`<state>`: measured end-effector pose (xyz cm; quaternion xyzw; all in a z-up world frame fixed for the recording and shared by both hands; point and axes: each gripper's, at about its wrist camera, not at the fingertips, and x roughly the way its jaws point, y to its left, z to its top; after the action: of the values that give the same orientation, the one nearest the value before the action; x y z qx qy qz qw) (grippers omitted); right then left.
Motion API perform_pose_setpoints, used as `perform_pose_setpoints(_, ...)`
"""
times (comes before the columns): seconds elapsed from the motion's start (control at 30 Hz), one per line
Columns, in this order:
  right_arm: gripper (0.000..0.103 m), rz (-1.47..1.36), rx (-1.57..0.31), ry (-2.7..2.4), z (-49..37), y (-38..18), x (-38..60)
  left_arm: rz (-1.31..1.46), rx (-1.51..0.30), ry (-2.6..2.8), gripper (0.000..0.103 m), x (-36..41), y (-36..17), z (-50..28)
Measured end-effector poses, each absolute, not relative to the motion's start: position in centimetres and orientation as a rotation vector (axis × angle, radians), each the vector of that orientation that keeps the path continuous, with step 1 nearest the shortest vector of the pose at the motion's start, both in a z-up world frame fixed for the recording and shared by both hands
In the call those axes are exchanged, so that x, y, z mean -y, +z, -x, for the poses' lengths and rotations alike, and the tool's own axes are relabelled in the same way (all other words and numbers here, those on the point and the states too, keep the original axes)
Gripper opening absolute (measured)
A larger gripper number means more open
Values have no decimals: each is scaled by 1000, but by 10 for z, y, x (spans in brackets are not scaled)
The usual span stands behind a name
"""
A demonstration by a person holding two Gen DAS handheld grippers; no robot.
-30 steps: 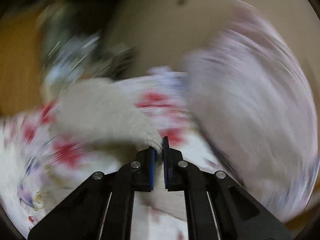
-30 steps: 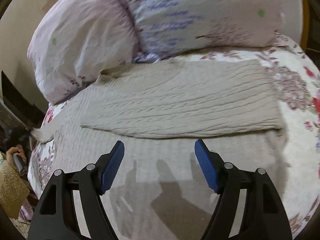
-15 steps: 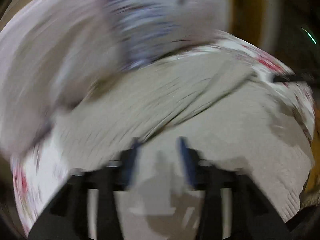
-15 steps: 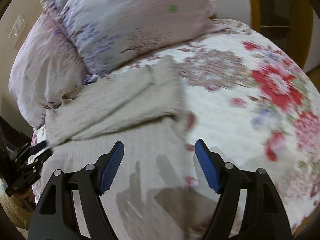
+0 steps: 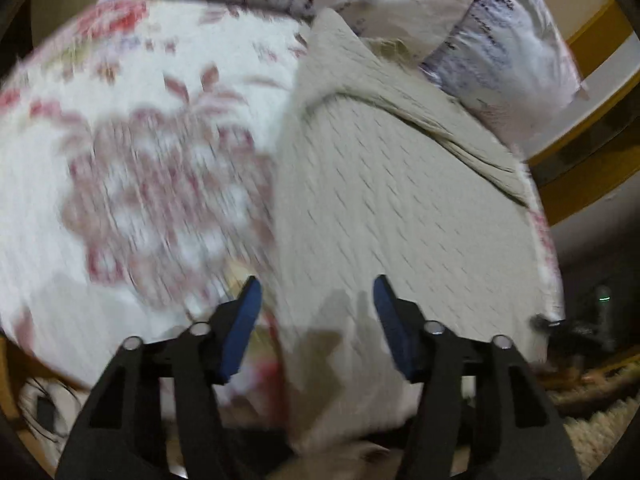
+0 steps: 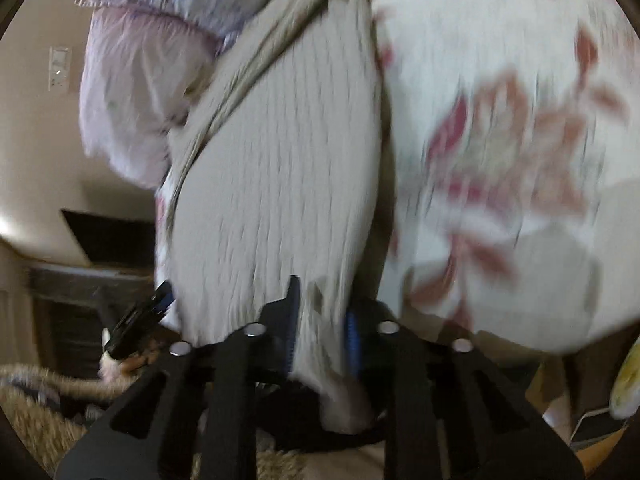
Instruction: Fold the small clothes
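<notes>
Two grippers work at the near hem of one beige knit sweater (image 5: 400, 184). Nearest to us in the right wrist view, our right gripper (image 6: 322, 320) has its blue pads closed on a bunch of that hem, the cloth pinched between them and sagging below the fingers. In the left wrist view our left gripper (image 5: 316, 320) is spread wide and holds nothing; its blue-padded fingers (image 5: 240, 332) straddle the sweater's left edge, one over the bedspread and the other over the knit.

Beyond the fingers the sweater lies flat on the floral bedspread (image 5: 132, 168), running away from us, with a folded-over band, seemingly a sleeve, laid across its far part. Red and pink flowers on white show beside it, blurred by motion in both views. Farthest off, two pillows (image 5: 500, 40) in pale pink and lilac print rest against the sweater's far end. At lower left of the right wrist view we glimpse the other gripper's tip (image 6: 160, 300) just off the sweater's corner.
</notes>
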<state>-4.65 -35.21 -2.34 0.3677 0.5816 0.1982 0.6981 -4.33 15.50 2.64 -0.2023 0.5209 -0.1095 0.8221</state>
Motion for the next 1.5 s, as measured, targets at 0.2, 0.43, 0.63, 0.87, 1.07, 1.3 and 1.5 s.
perform_pose_setpoints(0.2,8,-835,-1211,523,37,-2,344,514,-1178,-345,7,-138,15,55)
perform_pose_setpoints(0.43,8,-843,-882,541,-74,64,356,562,-923,-428,7,-160,71,-56)
perform_pose_setpoints(0.63,24,-787,-813,317,-196,62,344,551,-829,-278,58,-170,89,-188)
perform_pose_setpoints(0.87,85,-767,-837,171,-176,44,358,583,-940,-238,73,-193,48,-190)
perform_pose_setpoints(1.07,85,-788,-874,177,-171,38,371,647,-1057,-292,62,-179,4,-212)
perform_pose_setpoints(1.3,85,-766,-909,207,-170,33,381,777,-1010,-309,15,-153,9,-217)
perform_pose_setpoints(1.5,85,-750,-861,179,-163,47,422,816,-884,-613,14,-45,93,-226)
